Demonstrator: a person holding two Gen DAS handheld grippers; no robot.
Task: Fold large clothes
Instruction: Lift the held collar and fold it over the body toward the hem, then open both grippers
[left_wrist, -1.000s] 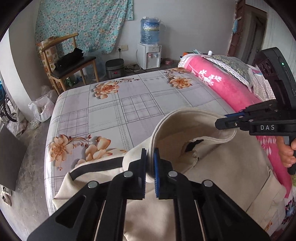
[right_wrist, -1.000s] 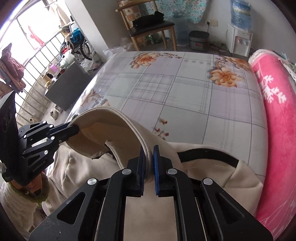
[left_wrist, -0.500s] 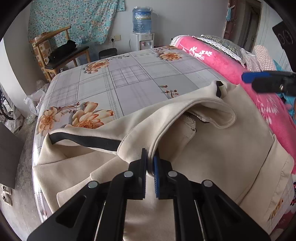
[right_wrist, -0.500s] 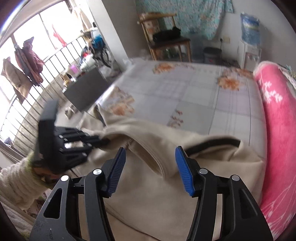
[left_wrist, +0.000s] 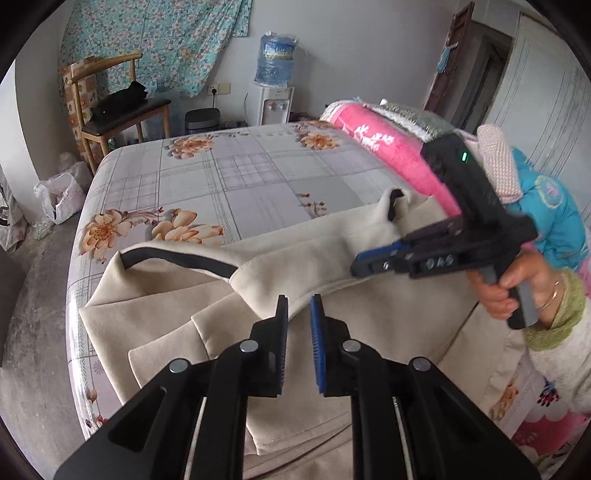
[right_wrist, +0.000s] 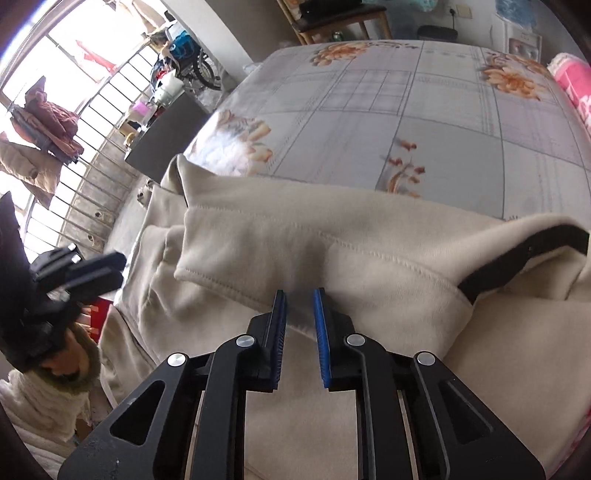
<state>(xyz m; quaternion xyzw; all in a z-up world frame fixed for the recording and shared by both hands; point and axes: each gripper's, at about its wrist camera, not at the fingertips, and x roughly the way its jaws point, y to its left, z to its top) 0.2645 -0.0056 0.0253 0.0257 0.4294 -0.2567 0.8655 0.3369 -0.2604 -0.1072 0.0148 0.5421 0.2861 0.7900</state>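
A cream coat (left_wrist: 332, 236) with a black-edged collar (left_wrist: 177, 258) lies on the bed, its upper part folded down over the rest. My left gripper (left_wrist: 298, 310) sits at the fold's near hem; its jaws are opening, and the cloth edge lies loosely between the pads. In its own view my right gripper (right_wrist: 299, 306) hovers low over the same fold (right_wrist: 332, 240). Its jaws are closing to a narrow gap, and no cloth is pinched between them. From the left wrist view the right gripper (left_wrist: 360, 264) shows at the coat's right side, held by a hand (left_wrist: 513, 288).
The bed (left_wrist: 240, 177) has a grey flowered sheet, and a pink quilt (left_wrist: 388, 147) runs along its right side. A wooden chair (left_wrist: 122, 107) and a water dispenser (left_wrist: 273, 96) stand at the far wall. A plastic bag (left_wrist: 59, 195) lies on the floor at left. The window railing (right_wrist: 74, 147) borders that side.
The raised collar fold has come down flat onto the coat. My right gripper let go, opened wide, then narrowed and sank toward the cloth. My left gripper's jaws parted slightly.
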